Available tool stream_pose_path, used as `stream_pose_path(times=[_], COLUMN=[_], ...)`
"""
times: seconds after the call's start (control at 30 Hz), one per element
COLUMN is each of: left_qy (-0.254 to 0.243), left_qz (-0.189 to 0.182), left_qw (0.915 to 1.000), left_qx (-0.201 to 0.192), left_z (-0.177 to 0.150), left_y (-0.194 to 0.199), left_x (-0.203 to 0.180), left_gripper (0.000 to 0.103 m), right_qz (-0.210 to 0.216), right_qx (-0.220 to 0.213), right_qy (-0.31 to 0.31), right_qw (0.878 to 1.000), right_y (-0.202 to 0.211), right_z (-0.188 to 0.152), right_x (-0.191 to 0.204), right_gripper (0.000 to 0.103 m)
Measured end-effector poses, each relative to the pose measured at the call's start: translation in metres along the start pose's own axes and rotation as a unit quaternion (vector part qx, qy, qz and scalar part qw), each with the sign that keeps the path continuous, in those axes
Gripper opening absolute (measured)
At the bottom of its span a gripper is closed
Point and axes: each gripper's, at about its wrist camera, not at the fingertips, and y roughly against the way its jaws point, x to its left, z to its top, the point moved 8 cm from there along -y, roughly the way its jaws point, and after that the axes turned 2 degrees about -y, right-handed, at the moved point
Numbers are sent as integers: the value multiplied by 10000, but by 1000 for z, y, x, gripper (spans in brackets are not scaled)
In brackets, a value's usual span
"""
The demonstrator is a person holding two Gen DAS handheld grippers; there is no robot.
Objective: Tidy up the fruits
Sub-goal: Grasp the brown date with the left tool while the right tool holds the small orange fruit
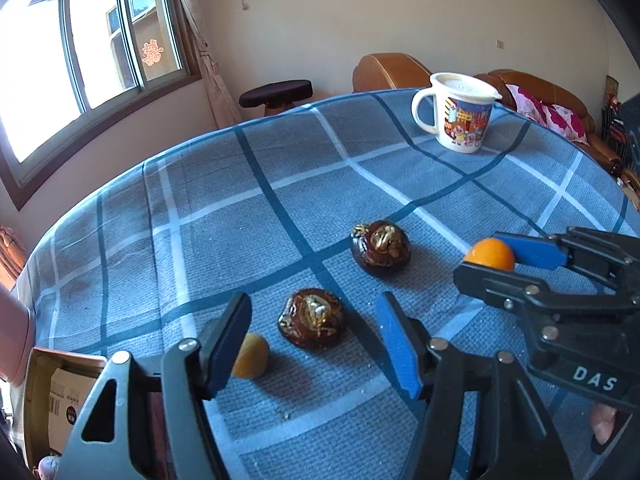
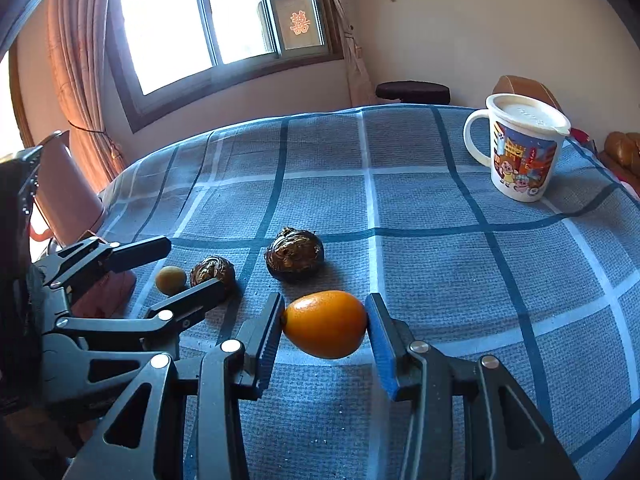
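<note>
Right now your right gripper pinches the orange kumquat by its ends: smooth, glossy, egg-shaped, raised just above the blue checked tablecloth. Your left gripper stands spread wide around a dark, wrinkled brown fruit with pale flecks on top, not touching it. A second like it lies beyond, and a dull yellow one beside the left finger.

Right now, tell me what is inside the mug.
Cannot tell: a white lid covers the mug, hiding whatever is inside. Nothing rests on the lid.
</note>
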Motion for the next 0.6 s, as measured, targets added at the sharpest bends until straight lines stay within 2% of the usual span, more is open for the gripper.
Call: stream_pose_path(times=[0.17, 0.23, 0.43, 0.6], left_qy=[-160, -156, -21, 67], left_qz=[-22, -61, -331, -357], left_qw=[9991, 9995, 9994, 9989], left_qx=[381, 279, 48, -299], left_z=[-5, -4, -7, -3], left_y=[-23, -19, -3, 14], left_x=[-3, -3, -9, -12], left_gripper=[51, 41, 41, 41], right_qz=[-80, -111, -188, -115], right_qx=[-52, -56, -186, -328], right_qy=[98, 122, 184, 237], right_qw=[9999, 9998, 9995, 9991], right_y=[1, 1, 6, 12], right_z=[2, 1, 3, 4], right_x=[5, 5, 6, 9], right_gripper=[44, 44, 44, 44])
